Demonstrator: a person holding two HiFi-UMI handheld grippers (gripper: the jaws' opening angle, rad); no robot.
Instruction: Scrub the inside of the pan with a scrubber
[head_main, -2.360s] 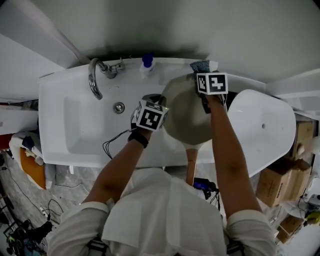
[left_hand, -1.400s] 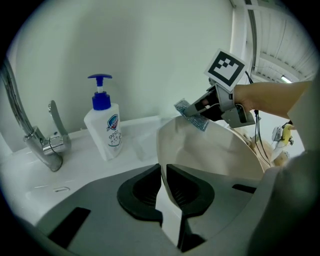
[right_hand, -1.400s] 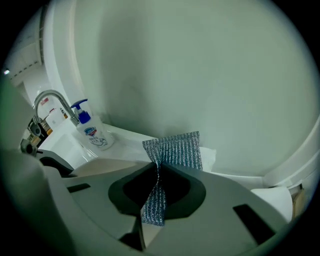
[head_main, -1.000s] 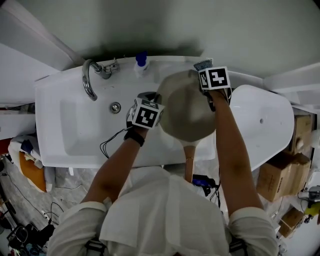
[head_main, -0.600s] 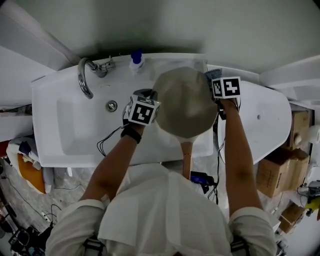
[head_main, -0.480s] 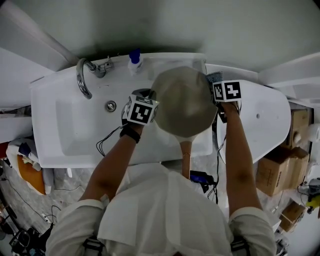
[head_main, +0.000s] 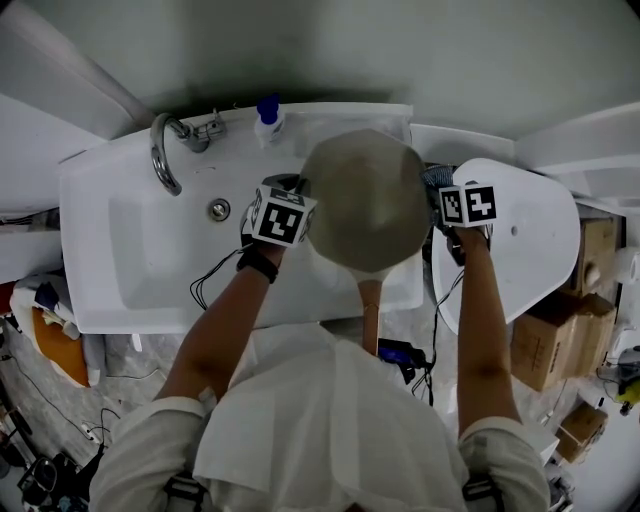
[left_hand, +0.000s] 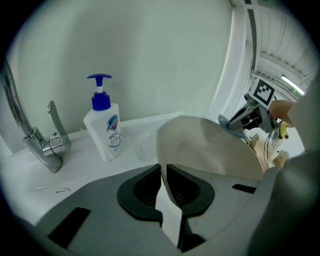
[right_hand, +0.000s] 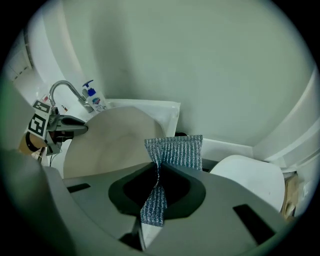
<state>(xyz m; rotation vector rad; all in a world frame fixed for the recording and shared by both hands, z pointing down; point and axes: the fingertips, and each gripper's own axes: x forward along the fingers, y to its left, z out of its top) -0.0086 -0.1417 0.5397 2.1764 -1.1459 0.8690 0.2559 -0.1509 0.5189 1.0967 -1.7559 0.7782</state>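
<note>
You hold the beige pan (head_main: 365, 205) tilted, rim pinched in your left gripper (left_hand: 163, 172), handle toward you. The grey striped scrubber (right_hand: 174, 151), pinched in your right gripper (right_hand: 156, 170), sits just beside its right edge.

The right half of the sink (head_main: 100, 290) is blocked by the pan (head_main: 365, 200). Its back edge is crowded by the tap (head_main: 154, 160) and soap bottle (head_main: 266, 116); the left basin is left open.

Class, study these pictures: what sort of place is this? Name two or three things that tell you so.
Probably a bathroom or washroom. There is a white sink with a curved tap, a pump soap bottle on its rim, and a white oval lid beside it, possibly a toilet's.
</note>
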